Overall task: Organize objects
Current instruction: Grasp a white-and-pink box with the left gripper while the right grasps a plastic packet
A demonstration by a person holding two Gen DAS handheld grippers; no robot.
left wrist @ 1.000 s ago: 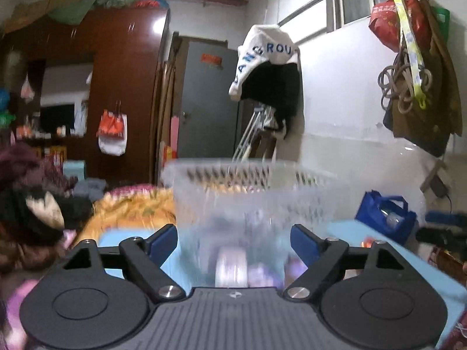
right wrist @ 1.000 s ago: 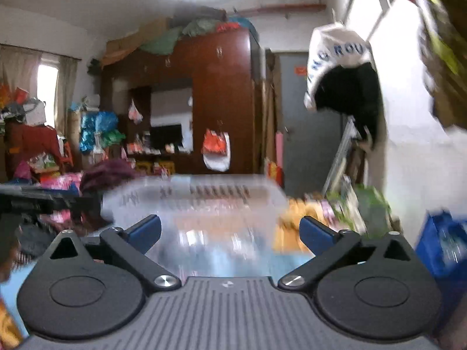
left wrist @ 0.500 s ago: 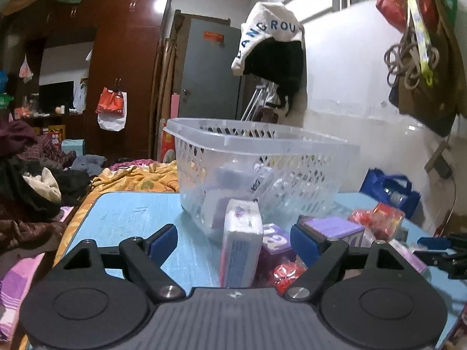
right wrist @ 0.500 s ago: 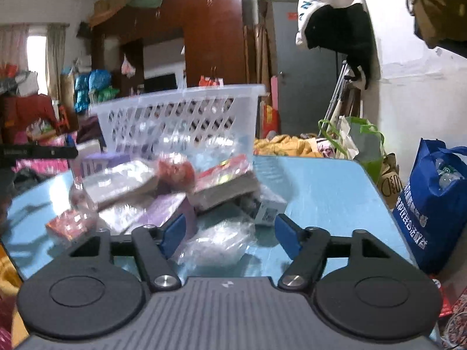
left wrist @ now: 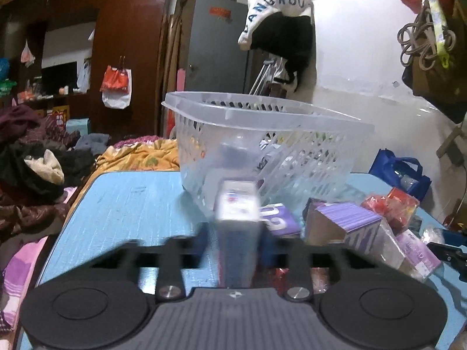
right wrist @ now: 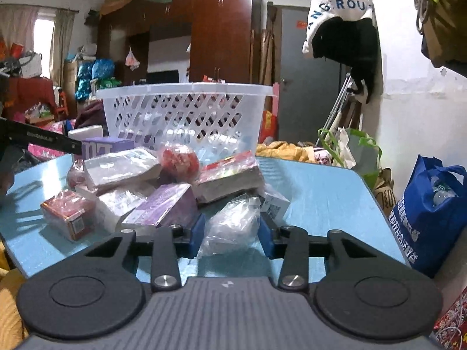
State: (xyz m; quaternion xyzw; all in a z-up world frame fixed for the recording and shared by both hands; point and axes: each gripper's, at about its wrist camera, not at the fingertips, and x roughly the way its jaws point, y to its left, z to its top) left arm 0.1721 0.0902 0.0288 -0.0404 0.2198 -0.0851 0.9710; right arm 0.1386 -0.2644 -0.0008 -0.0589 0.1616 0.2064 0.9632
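A clear plastic basket stands on the blue table, also in the right wrist view. My left gripper is shut on an upright white and purple tissue pack just in front of the basket. My right gripper is shut on a clear plastic bag at the near edge of a pile of wrapped packets and boxes. Purple boxes lie right of the tissue pack.
A blue bag hangs off the table's right side. Clothes are heaped left of the table. A cap hangs on the wall behind. The left gripper's black finger reaches in at the left.
Both grippers have closed from open: the left on the tissue pack, the right on the clear bag. Both moved down and forward toward the table items.
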